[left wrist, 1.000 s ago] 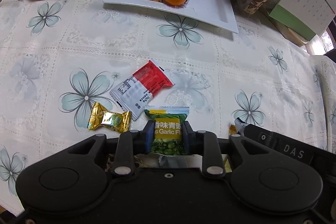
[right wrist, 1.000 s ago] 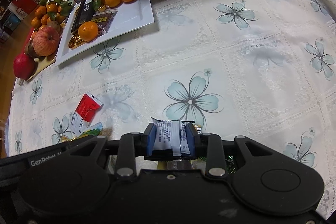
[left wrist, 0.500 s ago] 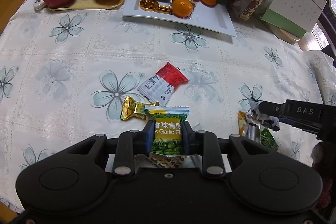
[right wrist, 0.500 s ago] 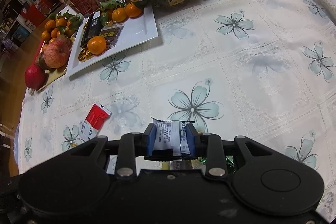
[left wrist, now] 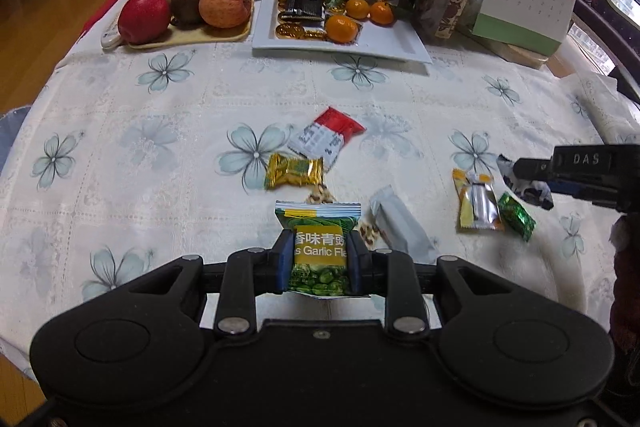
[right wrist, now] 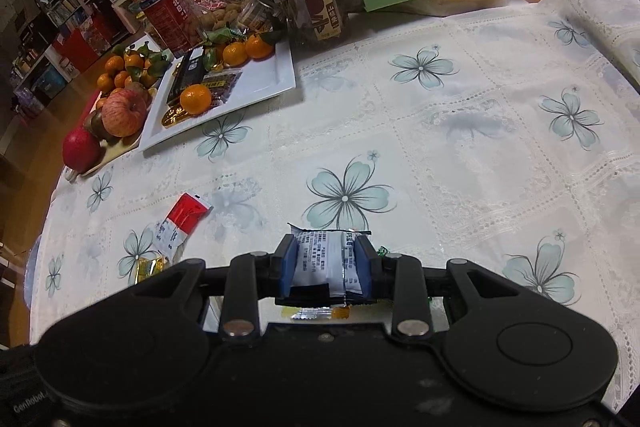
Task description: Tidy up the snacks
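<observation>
Two handheld grippers hang above a flower-print tablecloth point(left wrist: 120, 131), each carrying a snack. The left gripper point(left wrist: 319, 259) pinches a green garlic-pea packet point(left wrist: 319, 247) between its blue pads, clear of the cloth. The right gripper point(right wrist: 329, 263) clamps a white printed packet point(right wrist: 326, 259) the same way; from the left wrist view it reaches in from the right edge.

Loose snacks lie on the cloth below: a red-and-white sachet point(left wrist: 326, 139), a gold-wrapped candy point(left wrist: 294, 171) just beside it, a silver bar point(left wrist: 400, 227), an orange-and-silver packet point(left wrist: 476, 205) and a small green candy point(left wrist: 516, 221).

At the far side, a white tray point(left wrist: 392, 45) holds mandarins, gold coins and a dark packet, next to a fruit board point(left wrist: 192, 37) with apples.
</observation>
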`<move>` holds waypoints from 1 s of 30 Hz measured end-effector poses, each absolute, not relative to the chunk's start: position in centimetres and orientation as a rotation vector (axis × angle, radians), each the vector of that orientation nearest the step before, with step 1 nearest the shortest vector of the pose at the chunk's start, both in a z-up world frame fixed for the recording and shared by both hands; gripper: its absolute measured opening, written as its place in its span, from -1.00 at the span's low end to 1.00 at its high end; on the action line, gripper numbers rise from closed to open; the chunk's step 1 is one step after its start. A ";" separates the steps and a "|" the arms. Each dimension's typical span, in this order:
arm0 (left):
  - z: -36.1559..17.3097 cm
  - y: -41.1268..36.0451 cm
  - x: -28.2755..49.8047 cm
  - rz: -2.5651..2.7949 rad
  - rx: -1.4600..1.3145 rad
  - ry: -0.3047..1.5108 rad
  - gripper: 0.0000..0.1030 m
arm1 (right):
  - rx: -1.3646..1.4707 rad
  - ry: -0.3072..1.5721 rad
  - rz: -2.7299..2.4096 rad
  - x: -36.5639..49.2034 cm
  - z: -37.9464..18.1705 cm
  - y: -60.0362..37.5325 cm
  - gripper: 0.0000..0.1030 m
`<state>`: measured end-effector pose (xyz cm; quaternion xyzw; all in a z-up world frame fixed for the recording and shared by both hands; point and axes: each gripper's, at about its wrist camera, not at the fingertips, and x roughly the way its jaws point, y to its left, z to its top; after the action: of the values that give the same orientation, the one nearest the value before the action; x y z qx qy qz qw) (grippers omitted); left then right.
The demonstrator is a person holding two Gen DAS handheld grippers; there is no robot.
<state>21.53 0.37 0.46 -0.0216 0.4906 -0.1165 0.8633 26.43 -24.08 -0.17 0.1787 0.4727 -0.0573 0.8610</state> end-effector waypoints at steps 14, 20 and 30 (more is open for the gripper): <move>0.2 1.7 13.9 -0.240 -0.106 1.003 -0.32 | 0.452 0.858 -0.098 14.7 0.9 -23.7 -0.37; -0.3 1.8 11.2 -0.224 -0.143 1.021 -0.32 | 0.518 0.854 -0.101 9.9 0.6 -23.3 -0.36; -0.8 0.7 7.3 -0.246 -0.170 1.025 -0.32 | 0.538 0.854 -0.078 3.5 0.0 -21.0 -0.36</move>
<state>7.34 0.68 -0.75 -0.0810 0.4887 -0.1171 0.8608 3.53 -20.99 -0.04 0.2577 0.4089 -0.0374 0.8746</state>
